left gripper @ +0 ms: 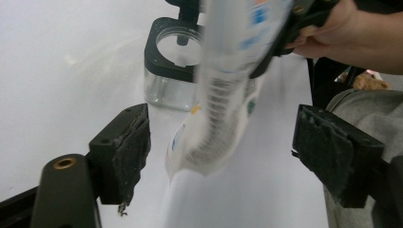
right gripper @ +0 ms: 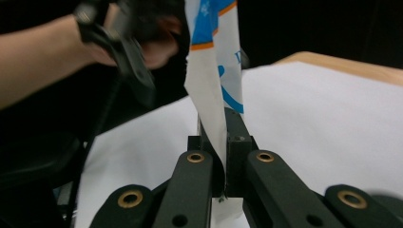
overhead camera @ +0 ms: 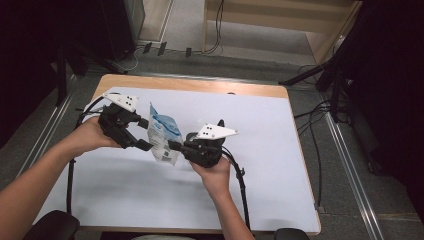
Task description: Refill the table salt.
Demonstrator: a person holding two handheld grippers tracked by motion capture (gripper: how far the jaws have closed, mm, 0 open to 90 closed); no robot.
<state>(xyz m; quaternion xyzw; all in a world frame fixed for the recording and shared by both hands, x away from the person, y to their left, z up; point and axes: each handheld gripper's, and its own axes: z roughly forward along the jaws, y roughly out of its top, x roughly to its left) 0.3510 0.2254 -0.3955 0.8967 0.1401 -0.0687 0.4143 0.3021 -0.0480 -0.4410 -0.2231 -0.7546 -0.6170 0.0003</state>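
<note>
In the high view, the left gripper (overhead camera: 142, 134) and the right gripper (overhead camera: 173, 145) face each other above the white table (overhead camera: 280, 150). Between them hangs a white pouch (overhead camera: 163, 134) with blue print. The 2 jaws of the left gripper stand apart on the pouch's left side, 1 above the other, just beside the pouch's edge. The right gripper pinches the lower right edge of the pouch. A hand (overhead camera: 217, 175) holds the right gripper from below.

In the left gripper view, the 2 jaws are spread wide, with nothing pressed between them. The pouch (left gripper: 223, 95) hangs in the gap ahead of the jaws, blurred, and it touches neither pad (left gripper: 130, 142). Beyond the pouch, a clear jar (left gripper: 171, 71) with a black rim stands on the table.

In the right gripper view, the 2 jaws are clamped together on the pouch (right gripper: 214, 85), which rises straight up from between them. The left gripper (right gripper: 128, 52) is seen farther off, at the upper left, near the pouch's top.
</note>
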